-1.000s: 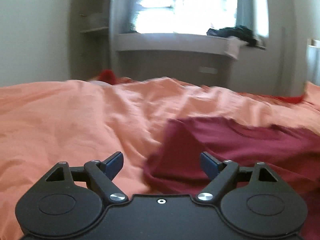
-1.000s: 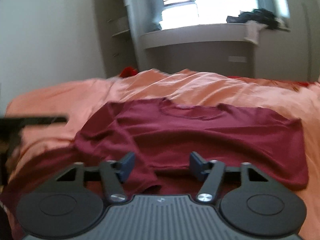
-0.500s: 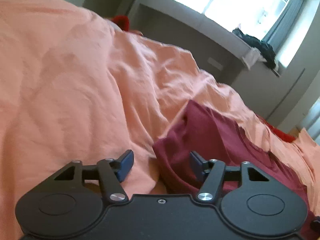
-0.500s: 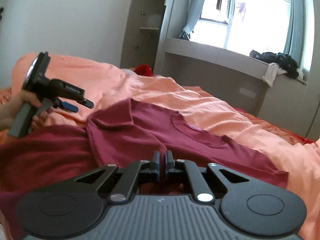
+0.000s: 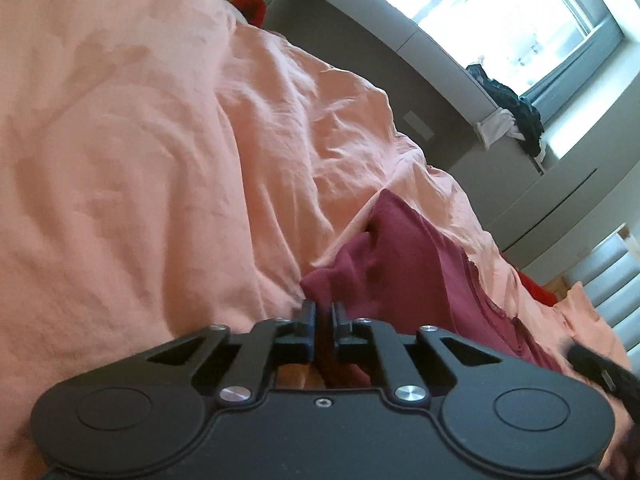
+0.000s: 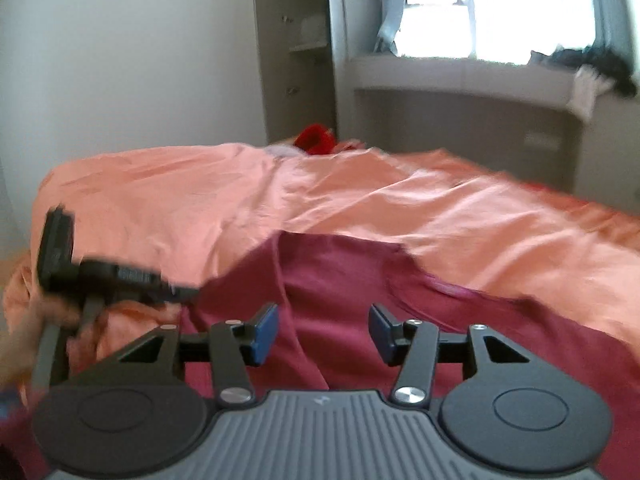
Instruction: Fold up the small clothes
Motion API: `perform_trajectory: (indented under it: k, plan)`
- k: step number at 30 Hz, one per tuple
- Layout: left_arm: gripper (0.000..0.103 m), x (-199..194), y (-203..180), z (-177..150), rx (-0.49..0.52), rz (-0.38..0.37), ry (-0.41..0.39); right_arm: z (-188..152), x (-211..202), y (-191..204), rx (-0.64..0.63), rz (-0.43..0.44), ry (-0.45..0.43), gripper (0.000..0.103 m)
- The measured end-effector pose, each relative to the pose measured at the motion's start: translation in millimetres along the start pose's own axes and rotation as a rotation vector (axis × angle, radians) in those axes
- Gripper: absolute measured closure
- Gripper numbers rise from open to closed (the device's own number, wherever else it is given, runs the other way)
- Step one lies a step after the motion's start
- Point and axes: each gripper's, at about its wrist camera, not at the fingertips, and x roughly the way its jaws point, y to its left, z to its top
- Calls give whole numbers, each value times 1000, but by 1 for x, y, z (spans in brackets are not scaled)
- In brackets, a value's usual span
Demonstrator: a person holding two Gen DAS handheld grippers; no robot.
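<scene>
A dark red T-shirt [image 6: 360, 280] lies spread on an orange bed cover [image 6: 460, 208]. In the left wrist view my left gripper [image 5: 323, 312] is shut on the shirt's left edge [image 5: 404, 264], with red cloth between the fingers. In the right wrist view my right gripper [image 6: 322, 330] is open and empty just above the shirt's middle. The left gripper [image 6: 120, 276] shows there at the left, blurred, at the shirt's edge.
The orange bed cover [image 5: 140, 140] fills most of both views. A grey window ledge [image 6: 460, 76] with dark clothes [image 6: 592, 60] stands behind the bed. A red item [image 6: 316, 140] lies at the bed's far side. A shelf unit [image 6: 296, 48] stands at the back left.
My left gripper closed on the shirt's left edge. My right gripper, shut half a second ago, has opened over the shirt.
</scene>
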Motion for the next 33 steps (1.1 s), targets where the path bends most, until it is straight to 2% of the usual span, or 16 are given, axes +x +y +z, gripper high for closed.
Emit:
perform_trajectory:
  k: [6,8,9,10,11,15,20,21,23,24,25,26,28,29,31,33]
  plan:
    - [100,-3,3,0,-35,-14,-30,45,123,5,190,131,97,48]
    - [100,-5,5,0,-47,-23,-42,46,154,8,209,124,136,48]
    - [100,-6,6,0,-55,-27,-51,46,167,10,201,124,165,55]
    - [100,-8,7,0,-64,-26,-62,47,179,13,192,119,183,82]
    - [100,-11,8,0,-75,-17,-84,47,185,14,190,121,178,100]
    - [101,-21,9,-3,-116,34,-177,54,184,19,186,134,52,101]
    - [98,-15,11,2,-128,50,-133,56,191,34,115,104,49,100]
    - [98,-15,11,2,-126,56,-133,55,189,35,112,90,61,92]
    - [88,-17,6,2,-99,82,-141,58,182,32,110,73,74,78]
    - [81,-18,4,1,-81,94,-145,59,175,32,99,55,85,58]
    - [74,-20,0,1,-57,111,-152,60,166,30,85,40,98,45]
    - [71,-22,-5,0,-29,129,-163,59,157,30,67,28,107,42]
    - [51,-28,-13,-1,14,141,-180,52,128,27,6,-4,131,31]
    - [47,-30,-17,-2,39,148,-188,48,116,26,-18,-15,145,27]
    - [32,-35,-26,-3,88,161,-200,31,86,25,-82,-51,176,18]
    - [25,-39,-35,-5,142,172,-198,9,56,27,-146,-79,195,13]
